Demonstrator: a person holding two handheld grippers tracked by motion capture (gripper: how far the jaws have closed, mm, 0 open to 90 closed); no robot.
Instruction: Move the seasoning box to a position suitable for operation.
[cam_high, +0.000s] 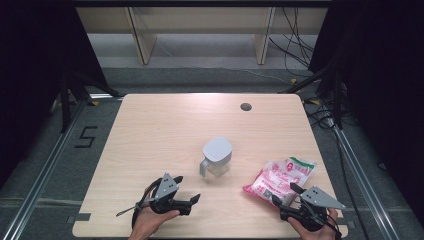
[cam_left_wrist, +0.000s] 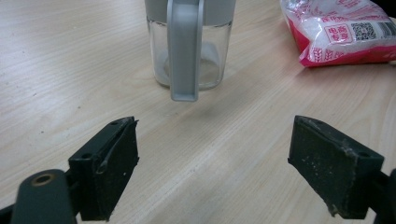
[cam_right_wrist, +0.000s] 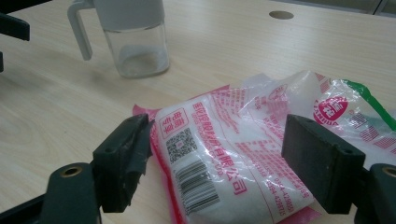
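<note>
Pink bag (cam_right_wrist: 233, 154) lies between open right hand-held gripper (cam_right_wrist: 217, 156).

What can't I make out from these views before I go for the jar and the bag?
- Glass jar: its lid top is cut off by the upper edge in both gripper views; from the high view, its contents are too small to judge.
- Pink bag: the near end runs off the bottom edge of the right gripper view, and the print is too small in the high view.
- Right gripper: open, but whether its jaws touch the bag is unclear.
</note>
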